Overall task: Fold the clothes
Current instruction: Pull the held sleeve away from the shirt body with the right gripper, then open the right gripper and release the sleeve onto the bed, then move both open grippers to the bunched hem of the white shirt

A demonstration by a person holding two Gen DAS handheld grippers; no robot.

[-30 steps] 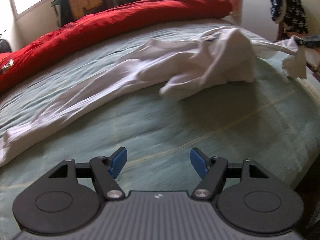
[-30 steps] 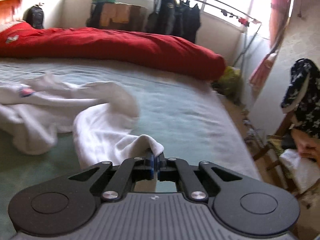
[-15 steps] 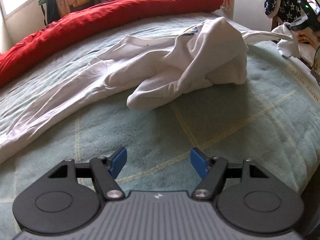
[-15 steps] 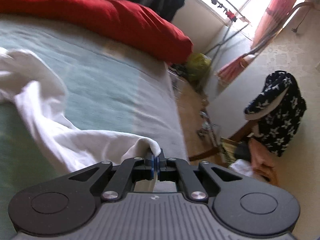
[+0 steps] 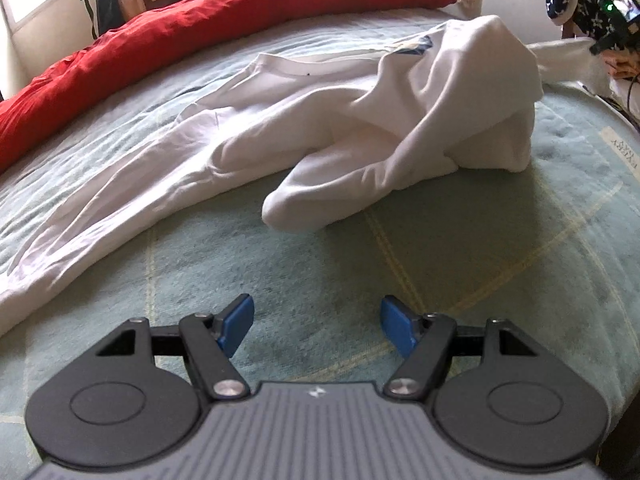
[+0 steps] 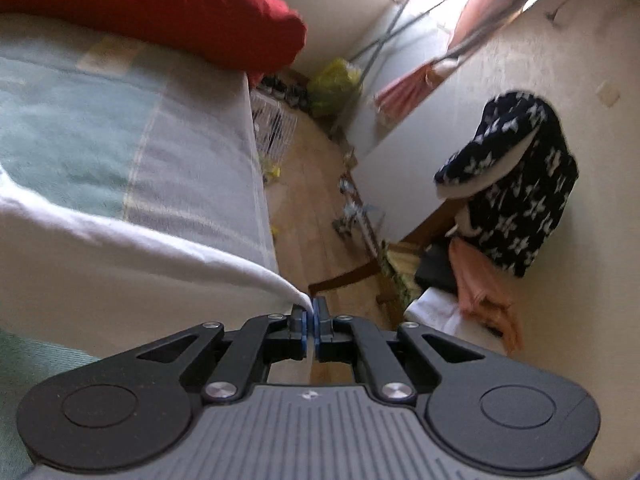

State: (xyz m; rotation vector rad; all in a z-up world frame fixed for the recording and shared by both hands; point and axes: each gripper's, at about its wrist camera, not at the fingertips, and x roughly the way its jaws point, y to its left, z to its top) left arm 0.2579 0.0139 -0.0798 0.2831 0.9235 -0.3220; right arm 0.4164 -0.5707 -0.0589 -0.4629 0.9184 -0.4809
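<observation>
Folding has barely begun, by the look of it. Between the right gripper (image 6: 310, 322)'s pressed-together jaws sits a pinched edge, probably a sleeve, of the white garment (image 5: 360, 120), stretched taut leftward. The left gripper (image 5: 316, 328)'s jaws are spread and empty; ahead of them the garment lies rumpled and bunched on the green blanket (image 5: 440, 260).

A pale label (image 5: 621, 146) sewn at the edge of the green blanket (image 5: 460, 264) carries dark printed lettering, turned sideways and too blurred to read. A small blue mark (image 5: 421, 45) on the white garment (image 5: 360, 120) cannot be made out. A tiny white emblem (image 5: 316, 392), no letters, sits on the gripper body.
</observation>
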